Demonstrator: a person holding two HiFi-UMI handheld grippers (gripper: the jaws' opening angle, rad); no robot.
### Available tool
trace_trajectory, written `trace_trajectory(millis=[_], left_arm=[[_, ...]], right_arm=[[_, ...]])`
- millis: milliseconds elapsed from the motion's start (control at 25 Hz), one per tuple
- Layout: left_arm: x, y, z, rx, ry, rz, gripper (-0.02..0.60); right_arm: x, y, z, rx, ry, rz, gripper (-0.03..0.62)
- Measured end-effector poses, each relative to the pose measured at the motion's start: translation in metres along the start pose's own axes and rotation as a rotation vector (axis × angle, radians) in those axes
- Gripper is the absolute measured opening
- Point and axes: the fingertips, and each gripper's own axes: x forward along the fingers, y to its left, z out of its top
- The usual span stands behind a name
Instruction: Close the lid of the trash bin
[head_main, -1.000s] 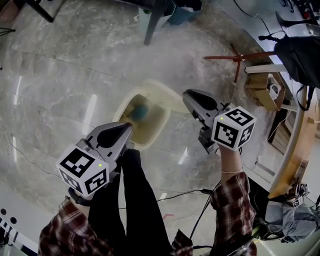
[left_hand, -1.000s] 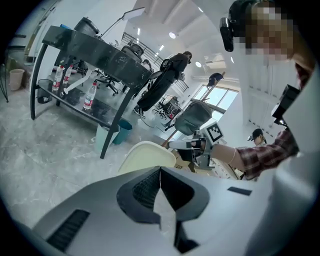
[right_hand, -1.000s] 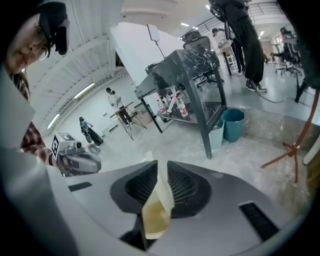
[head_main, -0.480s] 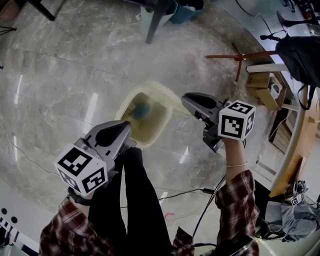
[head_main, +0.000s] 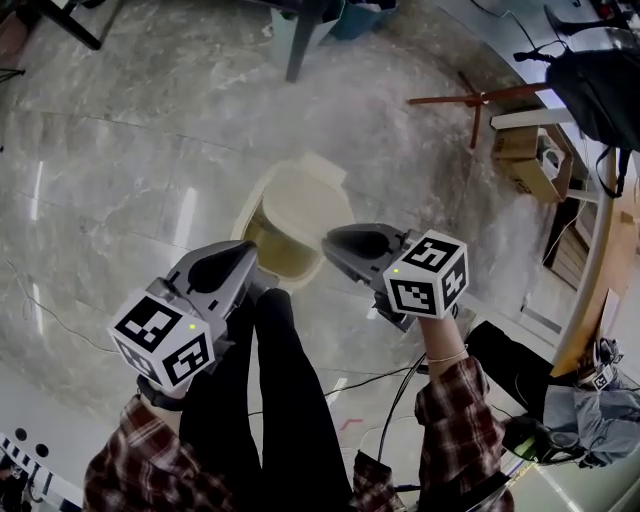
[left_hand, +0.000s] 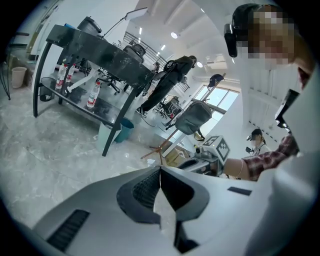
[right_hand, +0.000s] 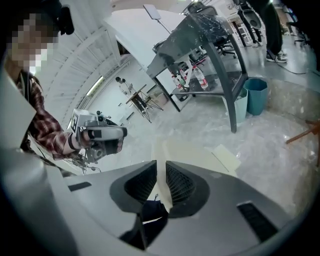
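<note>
The cream trash bin stands on the marble floor just ahead of my feet. Its lid lies tilted down over most of the opening, and a dark sliver of the inside still shows at the near left. My right gripper sits at the lid's near right edge with its jaws nearly together and nothing between them. Past those jaws the right gripper view shows the lid. My left gripper hovers beside the bin's near left rim, jaws shut and empty.
My dark-trousered legs stand right behind the bin. A black table leg and a teal bucket are beyond it. To the right are a red wooden stand, a cardboard box and floor cables.
The lid has swung down from standing open to lying over the bin, hiding the blue thing inside. My right gripper moved left and down with it. The left gripper barely moved.
</note>
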Motion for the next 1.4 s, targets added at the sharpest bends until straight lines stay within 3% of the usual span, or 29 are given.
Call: trace_trajectory(millis=[520,720,1400], left_arm=[[0.001,0.020,-0.043,-0.015,0.070,-0.018,0.012],[-0.002,0.031,-0.055,-0.019,0.088,-0.017,0.012],[-0.014,0.051,-0.087,-0.054,0.106,0.014,0.012]], right_arm=[[0.074,0.023,-0.084,-0.020,0.106,-0.011,0.063],[0.092,0.014,-0.103,-0.006,0.110,-0.056,0.021],[0.150,-0.016,-0.159,0.016,0.140,-0.215,0.015]])
